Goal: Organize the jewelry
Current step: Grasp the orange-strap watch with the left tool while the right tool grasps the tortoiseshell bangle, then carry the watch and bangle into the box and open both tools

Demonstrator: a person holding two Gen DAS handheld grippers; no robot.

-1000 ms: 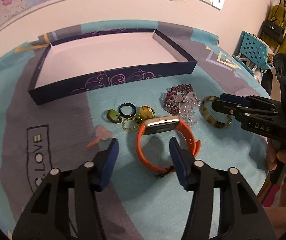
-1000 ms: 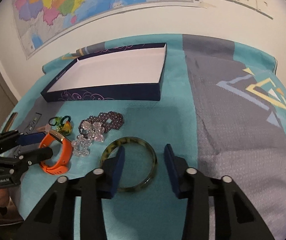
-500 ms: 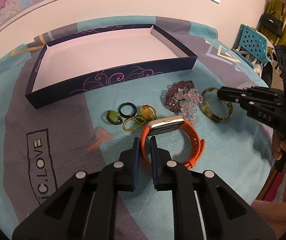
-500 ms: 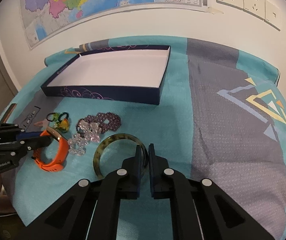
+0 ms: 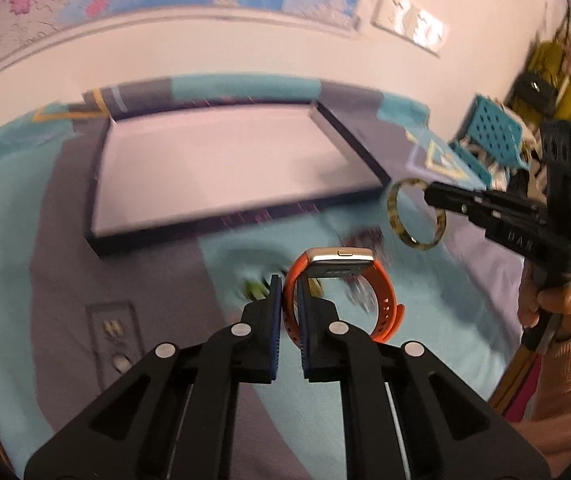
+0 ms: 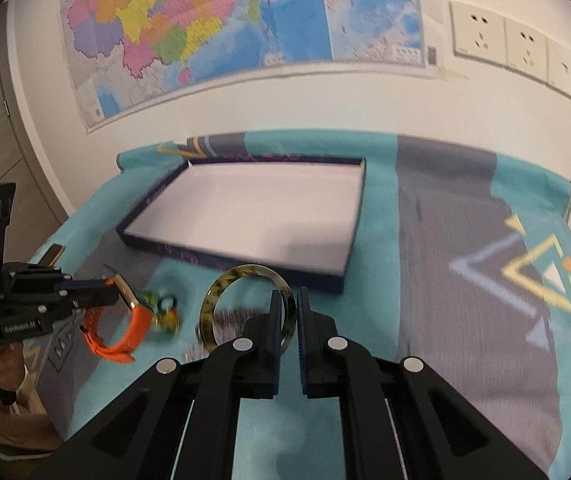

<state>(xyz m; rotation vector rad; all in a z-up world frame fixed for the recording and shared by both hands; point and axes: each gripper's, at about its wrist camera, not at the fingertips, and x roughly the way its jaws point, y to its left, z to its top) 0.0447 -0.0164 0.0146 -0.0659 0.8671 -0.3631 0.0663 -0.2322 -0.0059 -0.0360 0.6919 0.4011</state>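
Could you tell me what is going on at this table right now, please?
A person is sorting jewelry with a handheld gripper in each hand. The left gripper has its jaws shut on the strap of an orange-banded smartwatch, held clear of the teal and grey tablecloth. The right gripper is shut on a mottled yellow-brown bangle, also lifted. The shallow dark-blue box with a white interior behind them holds nothing yet. A few small pieces remain on the cloth, too blurred to identify.

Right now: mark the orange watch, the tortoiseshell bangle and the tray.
orange watch (image 5: pixel 339 261), left wrist view, on its metal case.
tortoiseshell bangle (image 6: pixel 210 307), right wrist view, on the ring's left arc.
tray (image 6: pixel 245 260), right wrist view, on its dark near wall.
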